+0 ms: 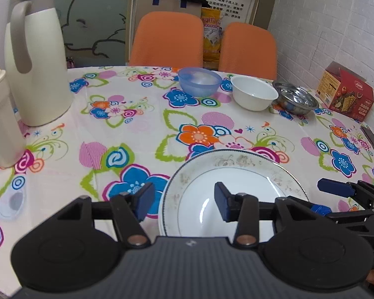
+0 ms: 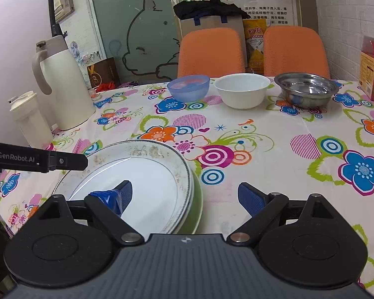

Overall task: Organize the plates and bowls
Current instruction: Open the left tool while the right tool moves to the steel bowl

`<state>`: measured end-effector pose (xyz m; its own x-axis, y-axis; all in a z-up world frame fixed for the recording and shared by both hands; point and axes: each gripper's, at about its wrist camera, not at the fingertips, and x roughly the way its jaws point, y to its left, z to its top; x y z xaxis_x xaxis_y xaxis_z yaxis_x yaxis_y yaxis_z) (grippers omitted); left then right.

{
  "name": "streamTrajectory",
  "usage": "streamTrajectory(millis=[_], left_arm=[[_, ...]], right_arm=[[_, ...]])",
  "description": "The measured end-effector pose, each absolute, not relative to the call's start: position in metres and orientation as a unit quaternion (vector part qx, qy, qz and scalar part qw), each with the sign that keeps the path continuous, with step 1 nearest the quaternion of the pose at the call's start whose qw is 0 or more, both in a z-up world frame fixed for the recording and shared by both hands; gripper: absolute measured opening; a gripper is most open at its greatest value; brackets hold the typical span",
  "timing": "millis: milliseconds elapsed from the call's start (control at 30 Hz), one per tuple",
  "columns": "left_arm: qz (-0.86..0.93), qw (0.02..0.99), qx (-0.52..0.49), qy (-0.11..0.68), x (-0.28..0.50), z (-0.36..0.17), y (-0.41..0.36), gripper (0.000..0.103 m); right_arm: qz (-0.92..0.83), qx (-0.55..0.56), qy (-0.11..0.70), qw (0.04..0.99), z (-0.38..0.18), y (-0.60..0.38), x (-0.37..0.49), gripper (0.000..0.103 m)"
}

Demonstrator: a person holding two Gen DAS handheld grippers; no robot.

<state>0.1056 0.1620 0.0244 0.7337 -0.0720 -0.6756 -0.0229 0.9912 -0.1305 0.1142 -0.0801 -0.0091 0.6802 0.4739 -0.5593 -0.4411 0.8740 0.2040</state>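
Right tool point(image 2: 185, 198) hides the plate stack's point(image 2: 147, 182) near rim

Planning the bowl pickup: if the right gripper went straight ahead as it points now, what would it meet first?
Probably the white ceramic bowl; the flowered tablecloth before it looks free, though depth is unclear.

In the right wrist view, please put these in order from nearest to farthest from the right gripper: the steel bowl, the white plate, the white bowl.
1. White plate: directly under the right gripper, its left finger above it.
2. White bowl: far side of the table, centre.
3. Steel bowl: far side, to the right; close to the white bowl's distance.
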Motion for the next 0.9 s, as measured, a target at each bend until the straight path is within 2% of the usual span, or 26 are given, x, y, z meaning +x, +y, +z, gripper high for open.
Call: streamTrajectory(millis=[33, 200, 400, 500, 633, 900], left_arm=[[-0.017, 0.927, -0.065, 0.368, 0.107, 0.024, 0.159, 0.055], [-0.038, 0.921, -0.069, 0.381, 0.120, 0.024, 0.141, 0.064], [-0.063, 0.918, -0.061, 0.387, 0.143, 0.032, 0.110, 0.069], [-0.069, 0.916, -0.047, 0.393, 0.154, 0.033, 0.093, 0.079], [-0.080, 0.913, -0.033, 0.398, 0.161, 0.030, 0.077, 0.079], [-0.097, 0.907, -0.029, 0.409, 0.180, 0.026, 0.071, 0.079]], right_arm=[[0.248, 0.029, 0.313, 0.916, -0.010, -0.083, 0.115, 0.079], [0.236, 0.061, 0.316, 0.917, -0.011, -0.114, 0.124, 0.079], [0.195, 0.073, 0.304, 0.930, -0.005, -0.161, 0.139, 0.079], [0.177, 0.069, 0.307, 0.932, -0.004, -0.182, 0.151, 0.079], [0.167, 0.068, 0.317, 0.931, 0.001, -0.209, 0.184, 0.079], [0.123, 0.060, 0.358, 0.924, 0.014, -0.227, 0.303, 0.079]])
